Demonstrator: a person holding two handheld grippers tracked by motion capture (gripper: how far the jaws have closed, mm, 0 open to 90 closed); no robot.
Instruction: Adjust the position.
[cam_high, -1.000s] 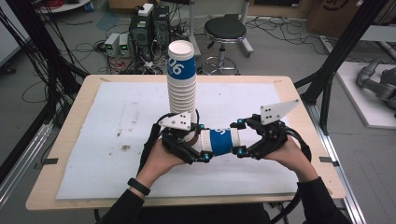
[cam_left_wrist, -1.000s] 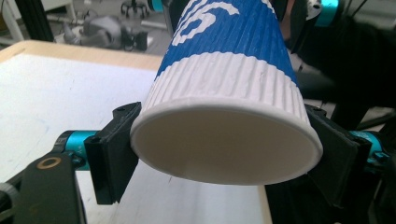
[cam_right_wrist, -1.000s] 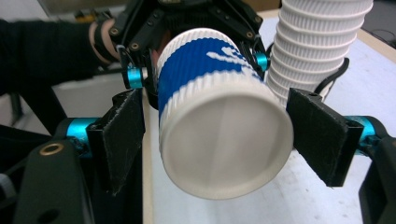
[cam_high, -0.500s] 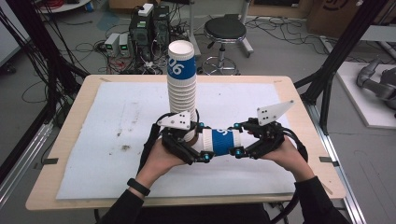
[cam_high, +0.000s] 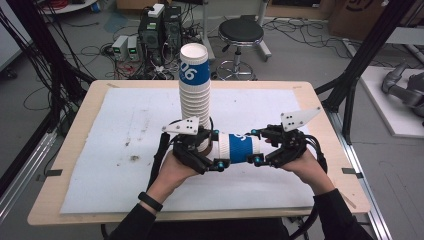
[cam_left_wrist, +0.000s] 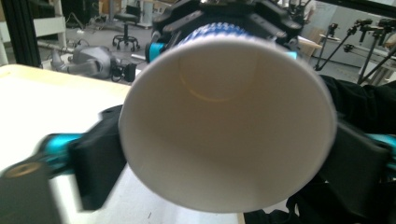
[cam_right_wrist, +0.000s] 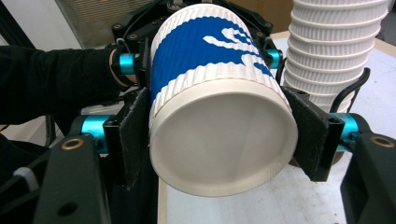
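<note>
Change since earlier frames: right gripper (cam_high: 256, 146) has closed its jaws onto the cup's base end, where half a second ago they stood wider; left gripper (cam_high: 216, 148) has just eased its jaws after opening them, the cup's rim between them; both hands sit where they were.
Cup: blue-and-white ribbed paper cup (cam_high: 239, 148) lies on its side above the white mat (cam_high: 125, 130), spanning the two grippers; its open mouth faces the left gripper, its flat base faces the right.
Right gripper: in the right gripper view its two black pads (cam_right_wrist: 134, 135) press against either side of the cup's base (cam_right_wrist: 223, 140); clamped on the cup.
Left gripper: in the left gripper view the cup's wide mouth (cam_left_wrist: 229, 121) sits directly ahead, a black pad (cam_left_wrist: 100, 158) just beside each flank of the rim; whether the pads press on it cannot be told.
Stack: tall column of nested cups (cam_high: 195, 87) stands upright just beyond the left gripper, close behind the cup's mouth end.
Hands: left hand (cam_high: 172, 172) and right hand (cam_high: 307, 162) hold the grippers from below, level with each other.
</note>
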